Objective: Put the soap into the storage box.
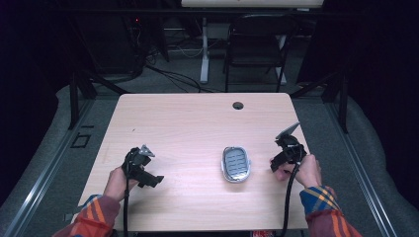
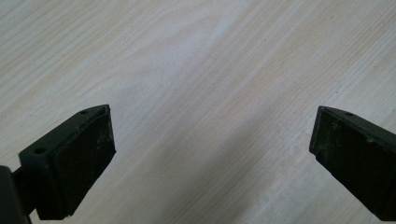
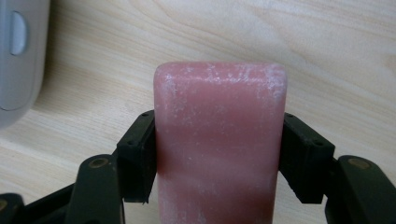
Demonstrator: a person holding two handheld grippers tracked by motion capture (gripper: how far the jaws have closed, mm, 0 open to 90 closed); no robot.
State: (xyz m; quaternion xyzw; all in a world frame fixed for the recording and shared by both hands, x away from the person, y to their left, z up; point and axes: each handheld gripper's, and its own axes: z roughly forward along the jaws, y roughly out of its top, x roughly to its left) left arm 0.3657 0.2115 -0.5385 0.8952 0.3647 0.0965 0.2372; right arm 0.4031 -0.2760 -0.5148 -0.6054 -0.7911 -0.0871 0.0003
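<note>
A pink soap bar point(image 3: 219, 140) with a whitish dusty surface sits between the jaws of my right gripper point(image 3: 219, 156), which is shut on its two long sides just above the wooden table point(image 1: 197, 128). In the high view the right gripper point(image 1: 282, 160) hangs at the table's right, a little right of a grey oval soap dish point(image 1: 236, 164). The dish's pale edge point(image 3: 18, 56) shows at the left of the right gripper view. My left gripper point(image 1: 148, 178) is at the front left, open over bare wood point(image 2: 210, 93), its jaws wide apart and holding nothing.
A round cable hole point(image 1: 238, 105) sits near the table's far edge. Beyond the table stand a dark folding chair point(image 1: 257, 44) and a white desk leg point(image 1: 204, 49) with cables on the floor. The person's striped sleeves point(image 1: 321, 202) come in at the bottom.
</note>
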